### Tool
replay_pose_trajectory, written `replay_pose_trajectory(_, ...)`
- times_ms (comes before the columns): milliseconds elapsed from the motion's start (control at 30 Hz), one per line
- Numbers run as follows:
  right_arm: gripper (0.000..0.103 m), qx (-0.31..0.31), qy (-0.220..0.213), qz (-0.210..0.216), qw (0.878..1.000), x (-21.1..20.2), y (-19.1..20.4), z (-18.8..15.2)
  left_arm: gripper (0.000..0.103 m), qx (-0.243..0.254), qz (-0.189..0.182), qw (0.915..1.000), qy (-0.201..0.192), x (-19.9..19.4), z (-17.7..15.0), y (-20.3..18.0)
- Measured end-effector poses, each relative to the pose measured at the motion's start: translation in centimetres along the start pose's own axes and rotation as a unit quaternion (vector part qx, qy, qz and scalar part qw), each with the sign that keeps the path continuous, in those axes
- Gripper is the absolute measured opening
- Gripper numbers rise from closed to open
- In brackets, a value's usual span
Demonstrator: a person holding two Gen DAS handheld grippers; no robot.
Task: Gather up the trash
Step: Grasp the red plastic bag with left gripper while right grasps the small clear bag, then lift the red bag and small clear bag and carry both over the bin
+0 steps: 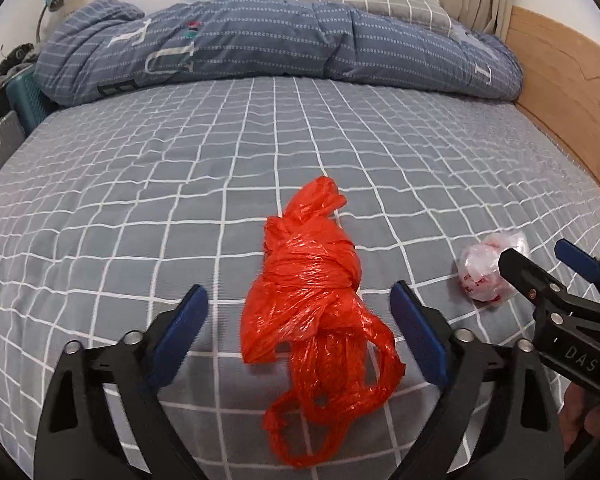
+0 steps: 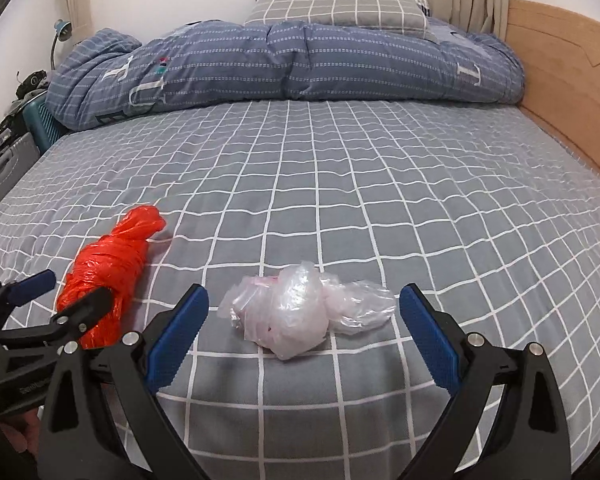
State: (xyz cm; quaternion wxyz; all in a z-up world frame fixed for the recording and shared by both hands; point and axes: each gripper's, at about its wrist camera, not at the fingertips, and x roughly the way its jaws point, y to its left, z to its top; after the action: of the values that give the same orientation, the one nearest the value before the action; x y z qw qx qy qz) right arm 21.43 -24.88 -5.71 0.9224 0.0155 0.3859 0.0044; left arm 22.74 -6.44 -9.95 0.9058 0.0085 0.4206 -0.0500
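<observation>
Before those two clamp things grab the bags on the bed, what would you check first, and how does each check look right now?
1. Left tool open: ok, jaws wide.
2. Red plastic bag between the left tool's blue pads: ok, pads not touching it.
3. Right tool open: ok.
4. Clear plastic bag centred between the right tool's pads: ok, not gripped.
5. The two tools apart from each other: ok, though close.
6. Somewhere to drop the trash: cannot tell, no bin in view.

Left gripper (image 1: 300, 320) jaws spread wide, right gripper (image 2: 304, 320) jaws spread wide, both angled downward
</observation>
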Motion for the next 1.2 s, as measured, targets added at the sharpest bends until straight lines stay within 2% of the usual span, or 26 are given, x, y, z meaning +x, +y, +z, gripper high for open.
replay_pose_trajectory(67, 0.08, -0.001, 0.009, 0.003, 1.0, 0.5, 0.0, -0.1, 0.079, 0.001, 0.002, 1.0, 0.009, 0.7, 0.0, -0.1)
replay_pose_trajectory(300, 0.057, -0.014, 0.037, 0.012, 0.999, 1.7, 0.4, -0.5, 0.055, 0.005, -0.005, 0.9997, 0.025, 1.9, -0.4, -0.4)
replay_pose_trajectory(400, 0.042, -0.014, 0.044, 0.015, 0.999, 1.9, 0.4, -0.6, 0.046, 0.005, -0.006, 0.9995, 0.03, 2.2, -0.6, -0.6)
replay_pose_trajectory(467, 0.037, -0.013, 0.047, 0.017, 0.999, 2.0, 0.5, -0.7, 0.043, 0.002, -0.009, 0.9994, 0.032, 2.3, -0.7, -0.5)
replay_pose_trajectory(800, 0.034, -0.004, 0.042, 0.015, 0.999, 1.2, 0.5, -0.2, 0.04, -0.003, -0.009, 0.9994, 0.032, 1.5, -0.6, -0.3)
replay_pose_trajectory(1200, 0.034, -0.014, 0.021, 0.02, 0.999, -2.0, 1.4, 0.4, 0.038, -0.013, -0.022, 0.9992, 0.031, -0.8, -1.0, 0.2)
